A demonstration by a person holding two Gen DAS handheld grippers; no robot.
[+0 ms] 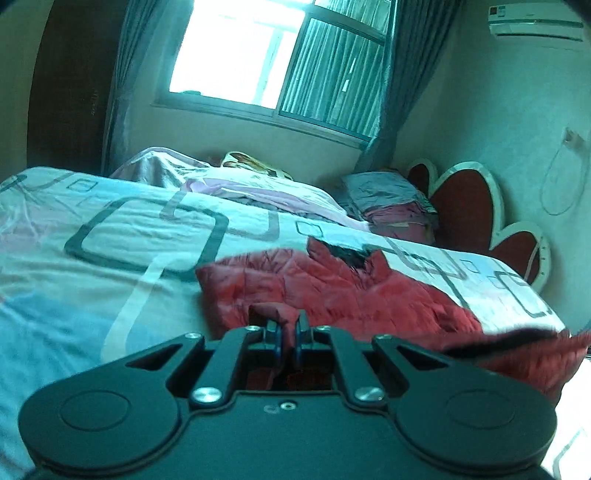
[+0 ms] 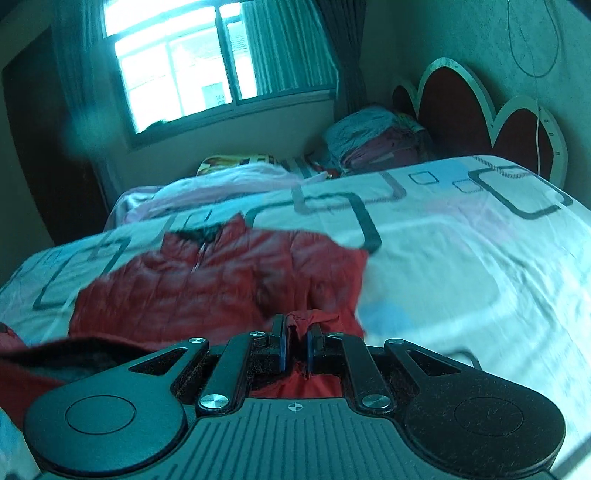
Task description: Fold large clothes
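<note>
A red padded jacket lies spread on the bed, its dark-lined collar toward twelve o'clock in both wrist views; in the right wrist view the jacket fills the lower left of the bed, from about nine o'clock to the centre. Its near hem is lifted off the cover, and the dark lining shows along the raised edge at three o'clock in the left view and at nine o'clock in the right view.

The left gripper has its jaws pressed together on a fold of the jacket's red fabric, which bunches just above the blue pads. The right gripper likewise pinches a tuft of red fabric, which pokes up between its narrow-set fingers and shows again below them.

Under the jacket is a pale bedcover printed with dark rounded squares and pink and blue patches. Beyond it, toward twelve o'clock, lie a crumpled pink sheet and a colourful printed item. At about one o'clock a stack of folded bedding rests against a dark red headboard with white scalloped edging. A window with grey-blue curtains sits at twelve o'clock, bright with daylight. An air conditioner hangs high on the wall at two o'clock, and a thin cable loops down the wall at three o'clock. The far parts of the bed are blurred.
</note>
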